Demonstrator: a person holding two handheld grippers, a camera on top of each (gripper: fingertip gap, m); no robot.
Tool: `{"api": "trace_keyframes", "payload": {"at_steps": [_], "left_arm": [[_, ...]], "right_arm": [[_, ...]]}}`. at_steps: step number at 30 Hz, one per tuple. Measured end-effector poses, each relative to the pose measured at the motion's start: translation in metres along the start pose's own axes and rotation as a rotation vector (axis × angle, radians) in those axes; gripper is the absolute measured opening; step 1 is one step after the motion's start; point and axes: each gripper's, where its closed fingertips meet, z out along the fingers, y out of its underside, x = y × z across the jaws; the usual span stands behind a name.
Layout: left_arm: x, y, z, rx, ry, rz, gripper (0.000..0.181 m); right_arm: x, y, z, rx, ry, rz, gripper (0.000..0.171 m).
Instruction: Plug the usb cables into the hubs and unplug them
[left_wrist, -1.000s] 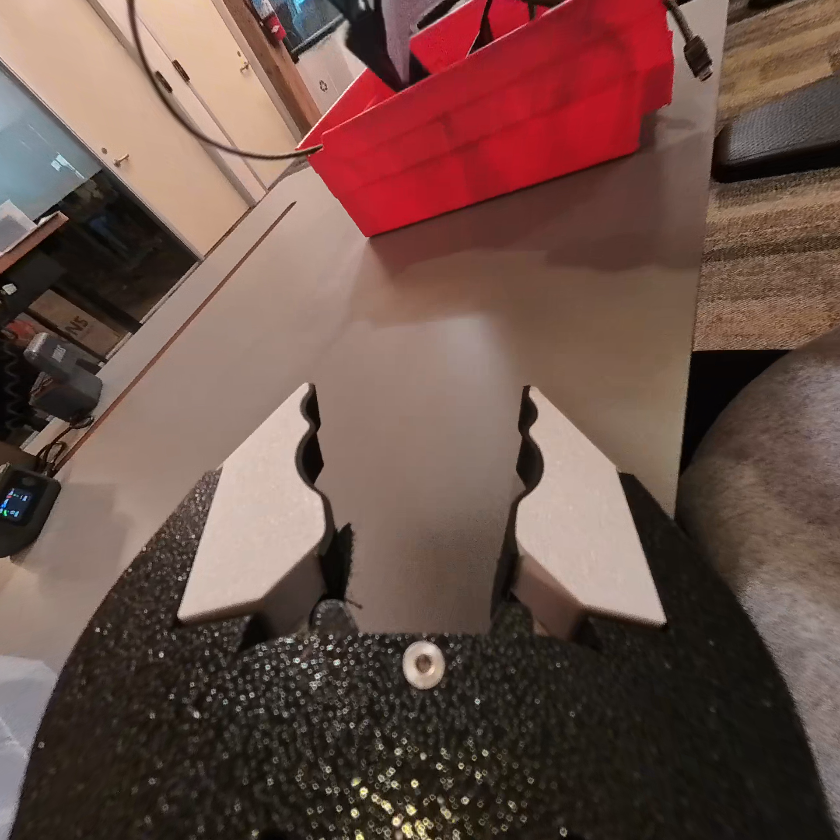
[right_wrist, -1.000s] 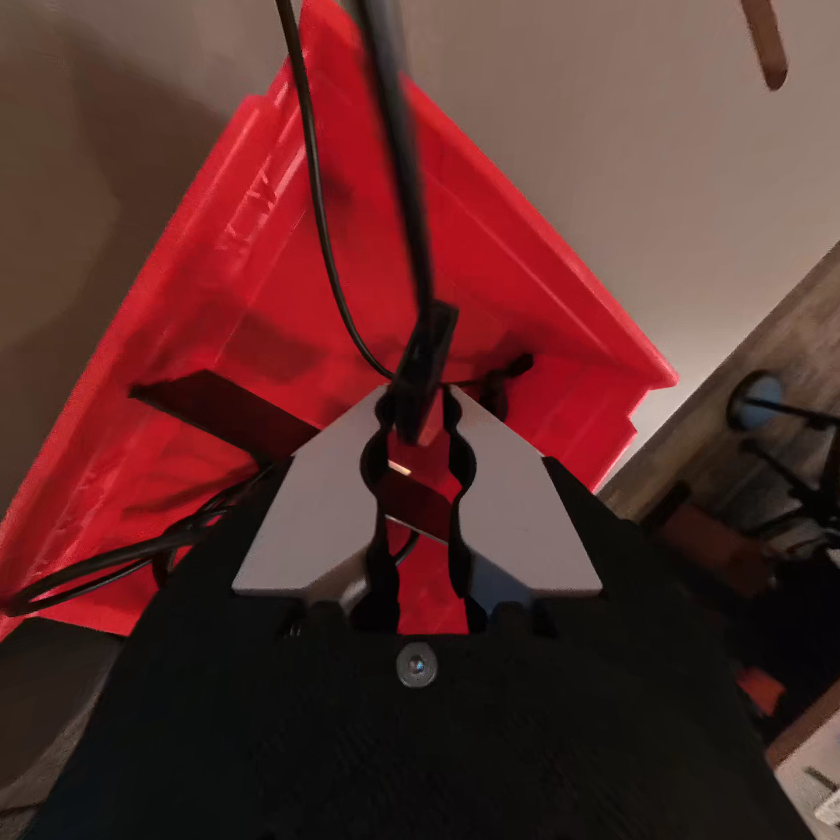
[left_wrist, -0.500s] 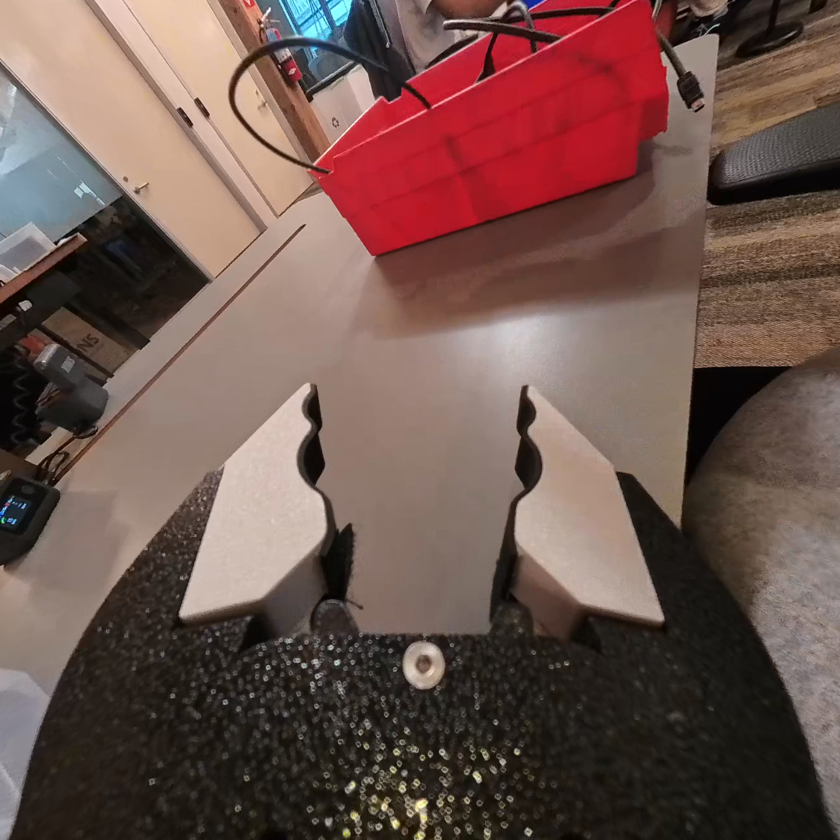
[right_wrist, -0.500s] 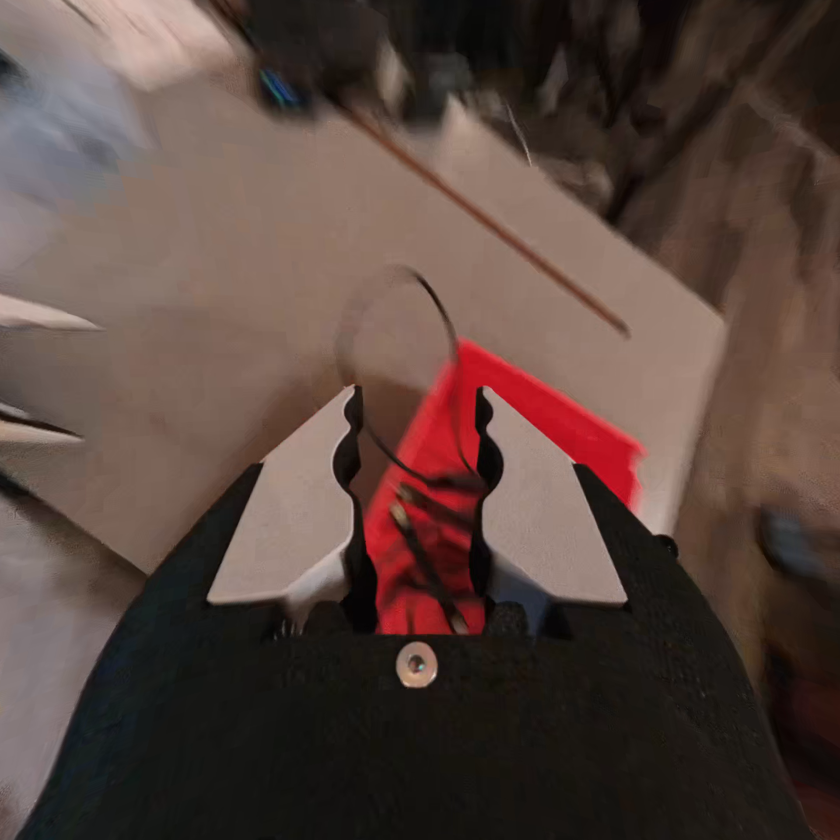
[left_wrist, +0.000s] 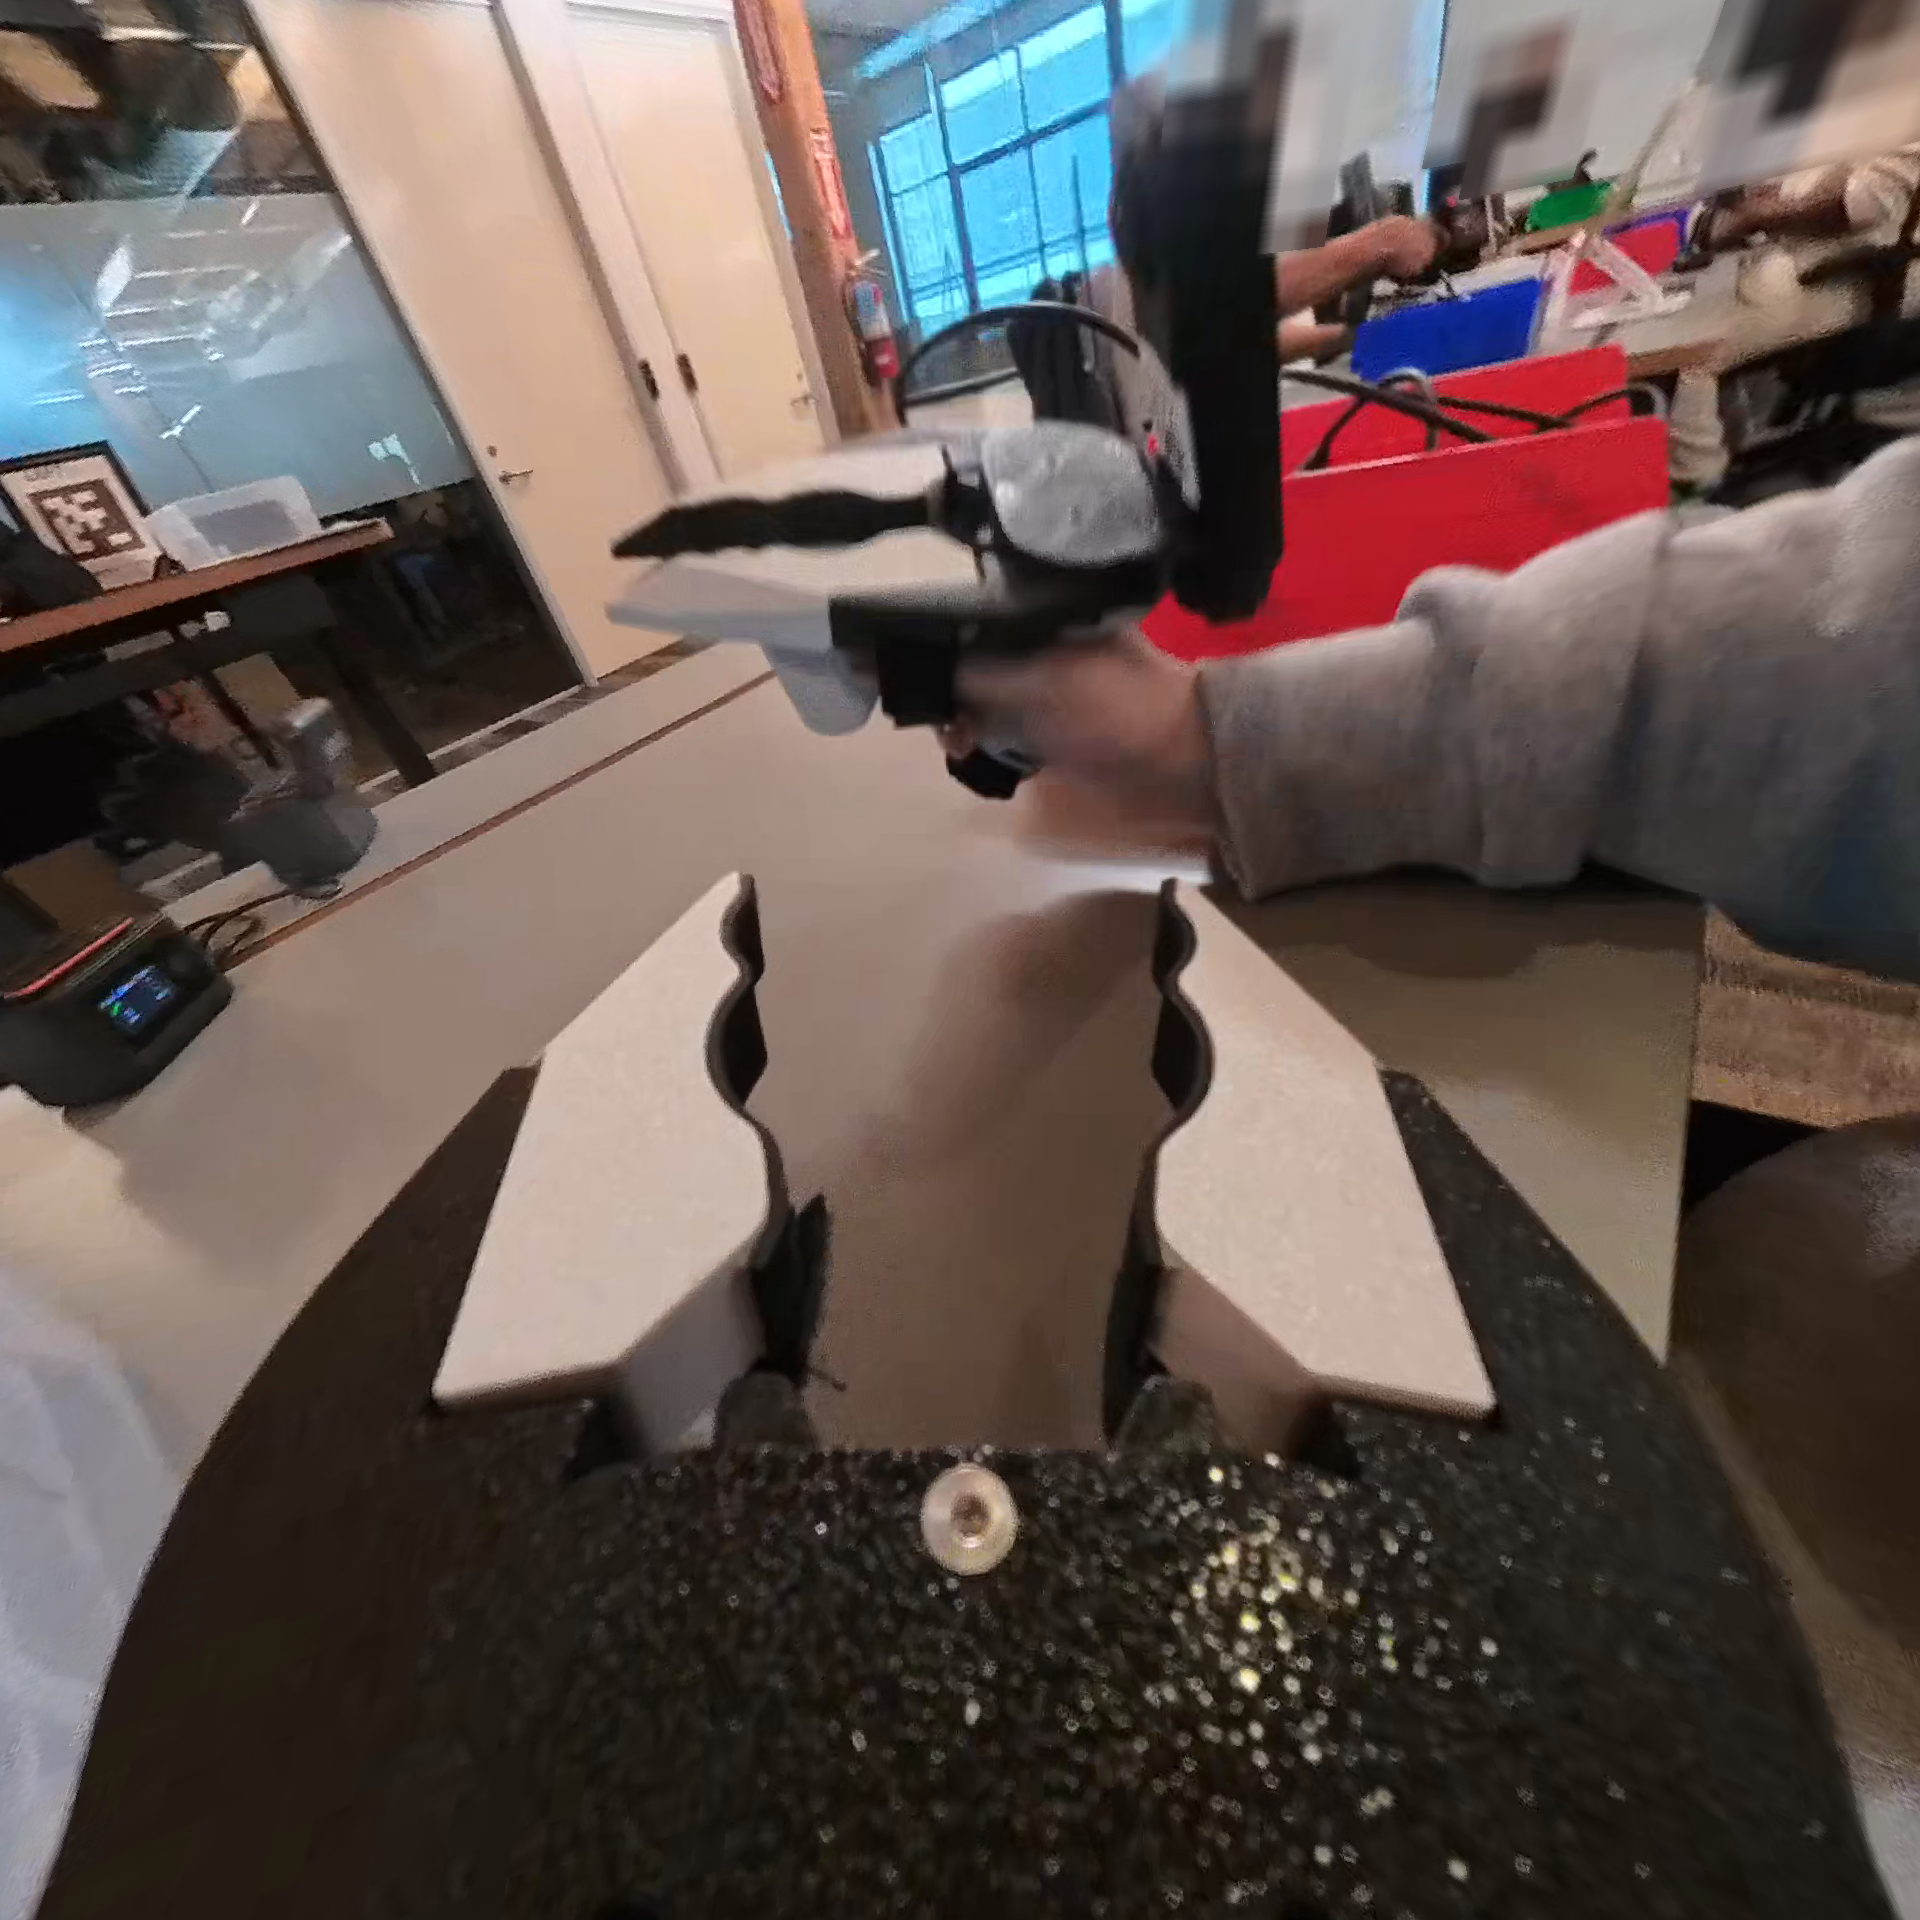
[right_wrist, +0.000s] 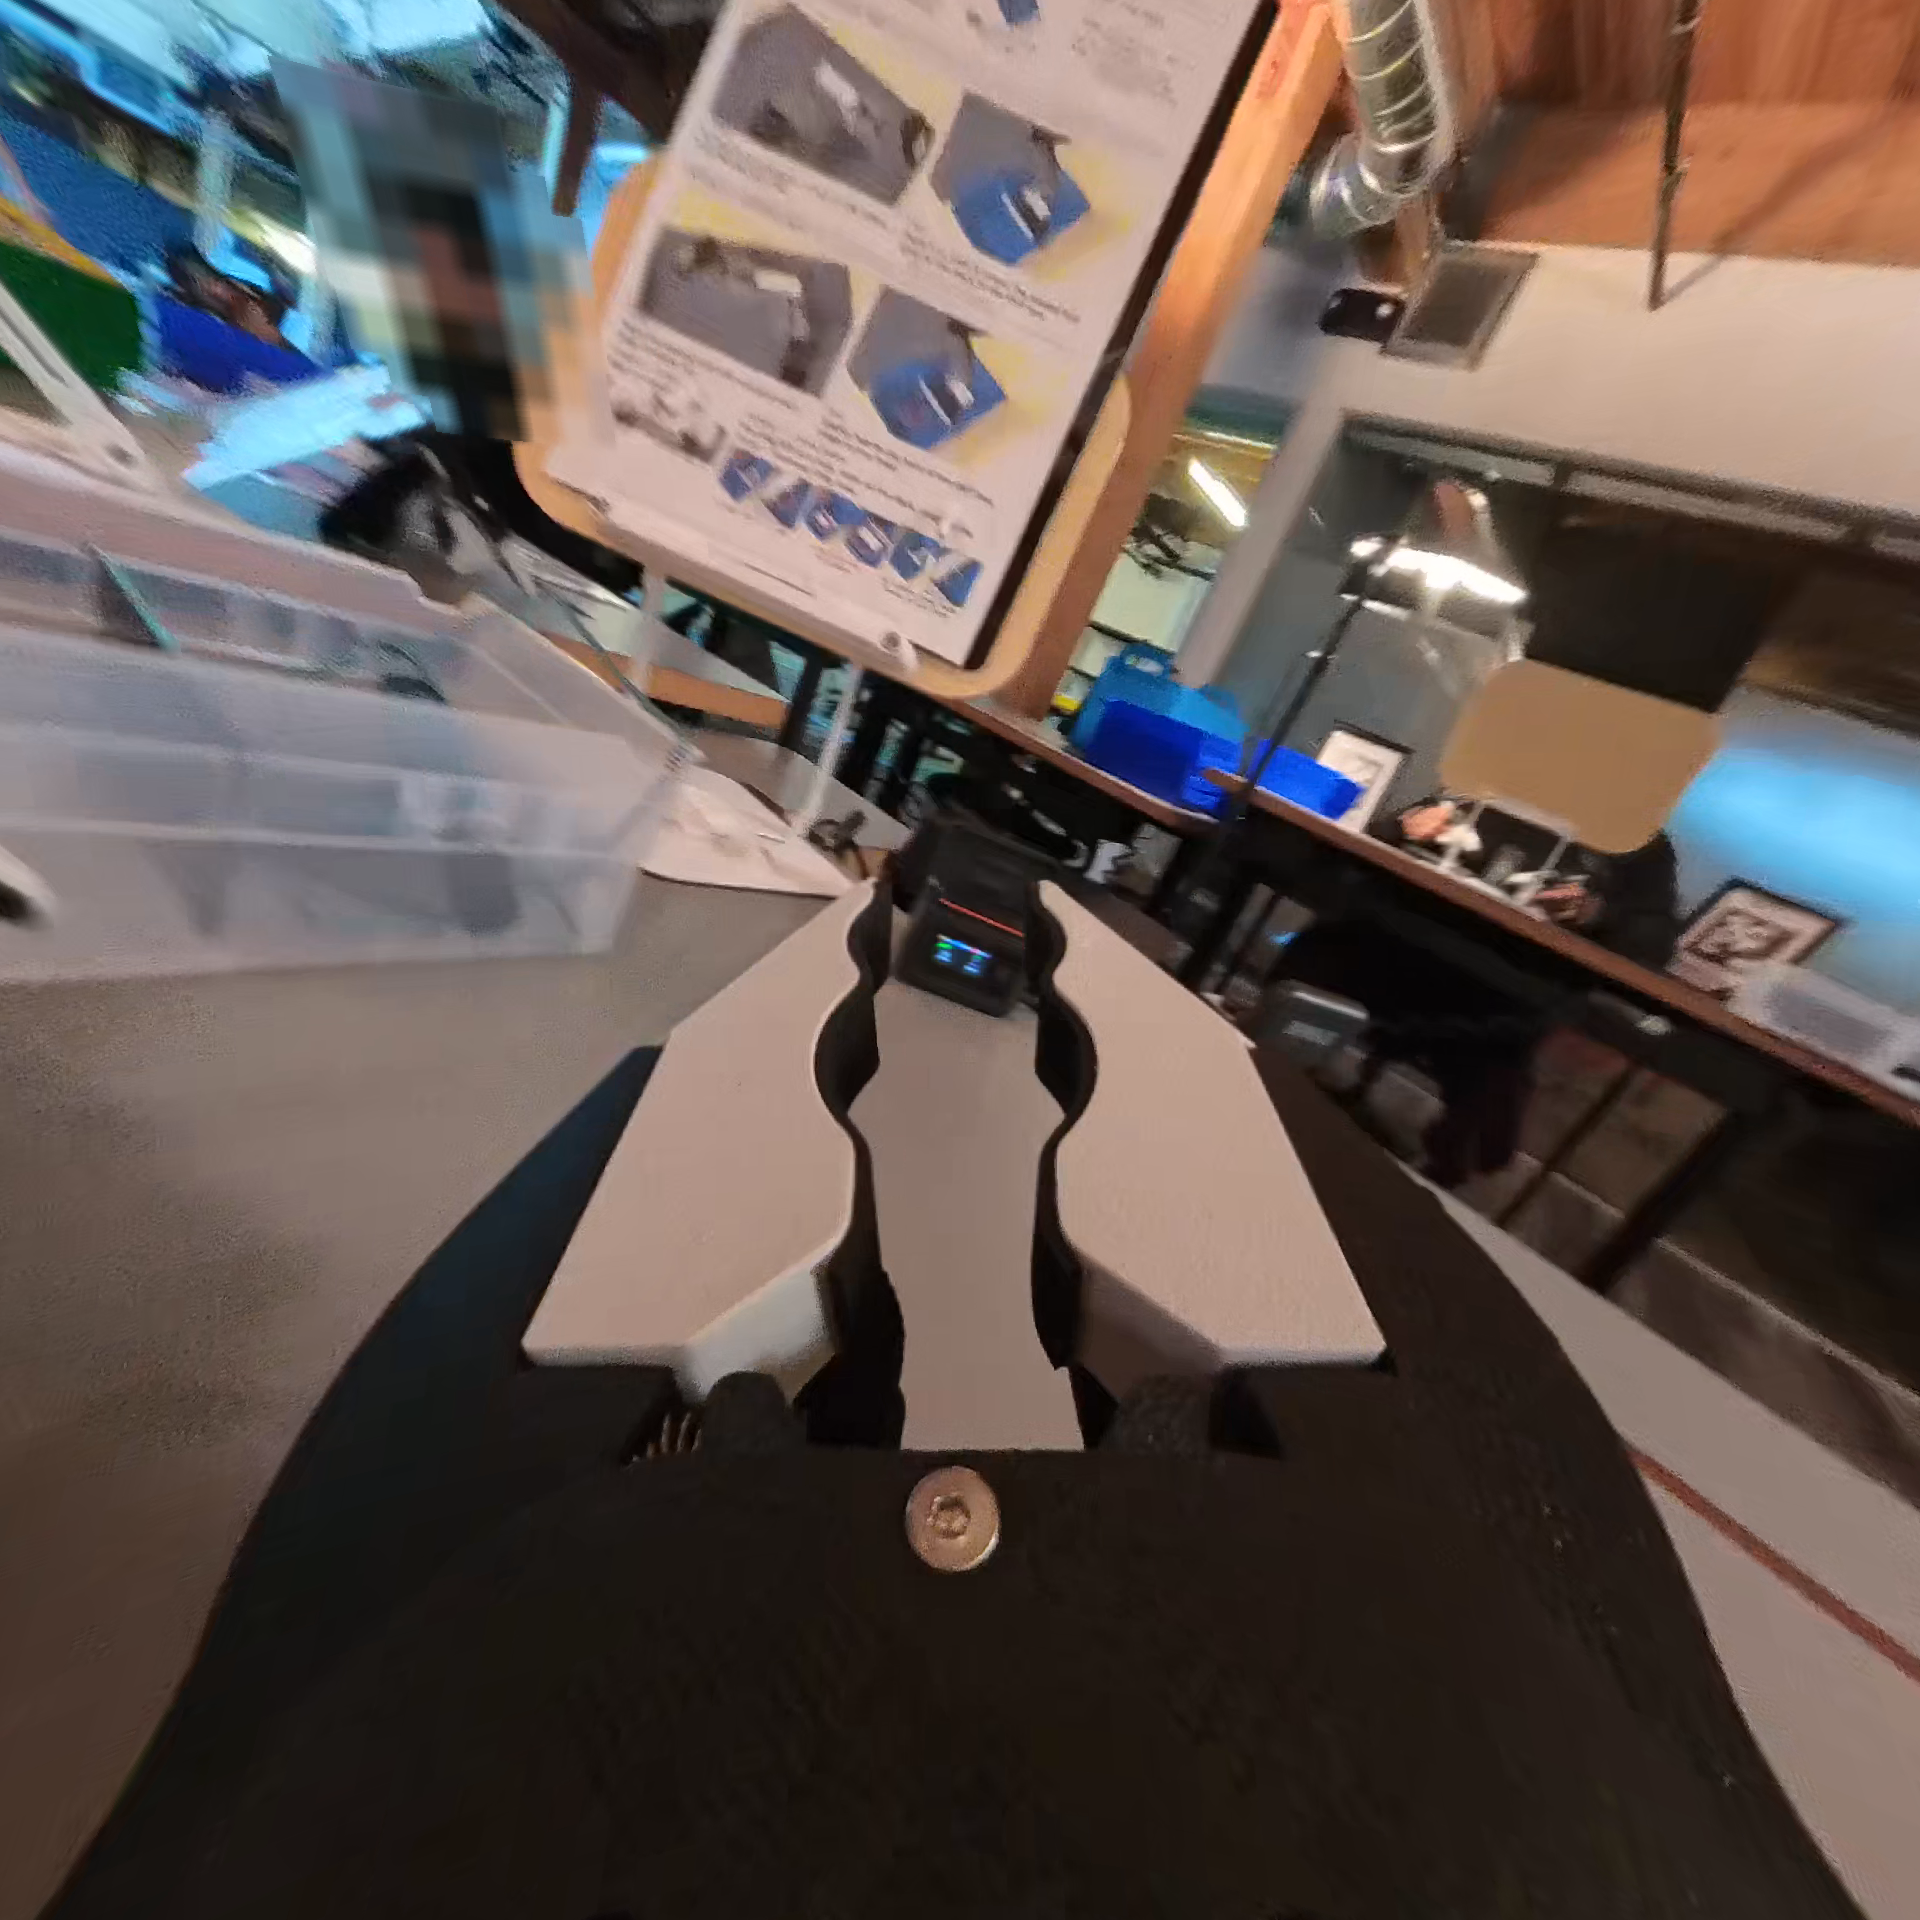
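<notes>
Red bin sits at the desk's far right corner, black cables looping out over its rim; what else is inside is hidden. No hub visible in either view, so I can't tell if any plug/unplug cycle is done. Judging by both tools being empty, we're between cycles or finished.

Left gripper spread wide over bare desk near the front edge, holding nothing. Right gripper has jaws apart with a narrower gap, also empty, aimed at a small black device with a lit screen by the desk's left edge. Clear plastic bin beyond, contents too blurred to call.
</notes>
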Motion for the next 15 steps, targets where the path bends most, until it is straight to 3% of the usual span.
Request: {"api": "trace_keyframes", "payload": {"at_steps": [4,7,12,15], "left_arm": [[-0.003,-0.003,-0.004,0.025,0.017,-0.035,0.068],[0.017,-0.014,-0.006,0.061,0.104,-0.034,0.048],[0.02,-0.081,-0.025,0.229,0.112,-0.085,0.049],[-0.021,-0.123,-0.051,0.234,-0.055,-0.003,0.055]], "right_arm": [[-0.002,0.039,0.024,-0.071,0.007,-0.256,0.024],[-0.005,0.057,0.036,-0.131,-0.035,-0.254,0.024],[0.014,0.053,0.033,-0.097,0.032,-0.167,0.024],[0.025,0.049,0.027,-0.067,0.057,-0.077,0.024]]}}
